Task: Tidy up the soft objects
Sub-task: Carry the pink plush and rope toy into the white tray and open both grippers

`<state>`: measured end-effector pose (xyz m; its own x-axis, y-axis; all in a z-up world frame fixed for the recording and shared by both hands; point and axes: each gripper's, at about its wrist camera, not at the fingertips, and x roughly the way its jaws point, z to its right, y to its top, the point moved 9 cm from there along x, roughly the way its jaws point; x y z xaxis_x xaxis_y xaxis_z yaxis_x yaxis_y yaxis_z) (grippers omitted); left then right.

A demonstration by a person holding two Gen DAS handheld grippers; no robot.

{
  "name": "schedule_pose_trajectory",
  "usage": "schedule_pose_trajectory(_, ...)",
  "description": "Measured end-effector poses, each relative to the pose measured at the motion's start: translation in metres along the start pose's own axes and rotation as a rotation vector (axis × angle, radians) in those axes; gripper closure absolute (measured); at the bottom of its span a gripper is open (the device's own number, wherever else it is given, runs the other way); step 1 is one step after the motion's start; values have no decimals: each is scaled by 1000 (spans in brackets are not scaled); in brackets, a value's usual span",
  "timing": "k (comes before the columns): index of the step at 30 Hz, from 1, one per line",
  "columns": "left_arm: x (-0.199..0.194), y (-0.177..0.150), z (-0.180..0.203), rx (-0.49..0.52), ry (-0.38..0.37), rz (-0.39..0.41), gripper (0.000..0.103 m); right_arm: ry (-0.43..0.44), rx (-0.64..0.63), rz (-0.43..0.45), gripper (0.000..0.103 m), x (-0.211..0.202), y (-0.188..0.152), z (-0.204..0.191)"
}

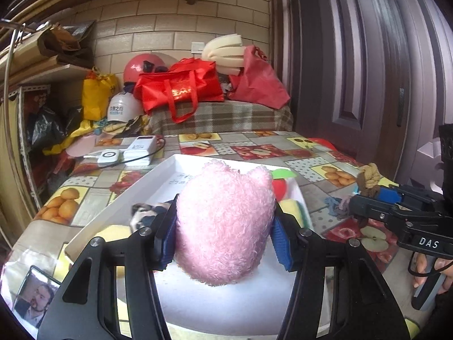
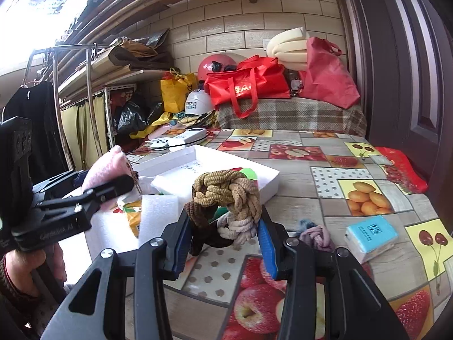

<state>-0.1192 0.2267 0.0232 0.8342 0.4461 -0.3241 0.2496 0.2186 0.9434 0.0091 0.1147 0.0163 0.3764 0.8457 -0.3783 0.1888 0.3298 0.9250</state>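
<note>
From the left wrist, the left gripper [image 1: 223,235] is clamped on a fluffy pink plush toy [image 1: 223,221], its blue pads pressed into both sides. The toy hangs over a white tray [image 1: 119,198] just ahead of the gripper, with foam pieces and a small printed cushion lying in it. Off to the right, the right gripper [image 1: 365,198] carries a bundle of brown braided hair ties [image 1: 368,180] above the fruit-patterned surface [image 1: 283,153]

From the right wrist, the right gripper [image 2: 223,238] is closed on the hair ties [image 2: 226,195], tan loops bulging up between its fingers. Just right of it a purple hair tie [image 2: 317,238] lies on the surface [image 2: 325,153], a blue tissue pack [image 2: 371,236] beyond. Left of it, the left gripper [image 2: 124,184] holds the pink toy [image 2: 107,167] over the tray [image 2: 269,181]
</note>
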Motion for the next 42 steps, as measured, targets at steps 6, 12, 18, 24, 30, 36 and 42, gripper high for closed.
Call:
schedule_pose_trajectory(6, -6, -3, -47, -83, 49, -9, 47, 107, -34, -25, 60, 14, -1, -39)
schedule_pose_trajectory(12, -1, -5, -36, -29, 48, -26, 47, 224, -62, -91, 60, 34, -7, -79)
schedule_pose_trajectory(18, 6, -8, -27, 17, 28, -57, 47, 298, -160, -140, 60, 38, -16, -111)
schedule_pose_trajectory(24, 21, -14, -30, -17, -14, -136, 47, 362, -147, -351, 61, 71, -41, -118)
schedule_pose_trajectory(30, 20, -15, -27, -16, -15, -132, 47, 194, -145, -339, 61, 95, -30, -82)
schedule_pose_trajectory(36, 23, -17, -29, -29, -10, -154, 47, 92, 19, -301, 61, 112, -12, -34)
schedule_pose_trajectory(42, 46, -14, -28, -14, 25, -178, 47, 106, 4, -225, 61, 97, -4, -40)
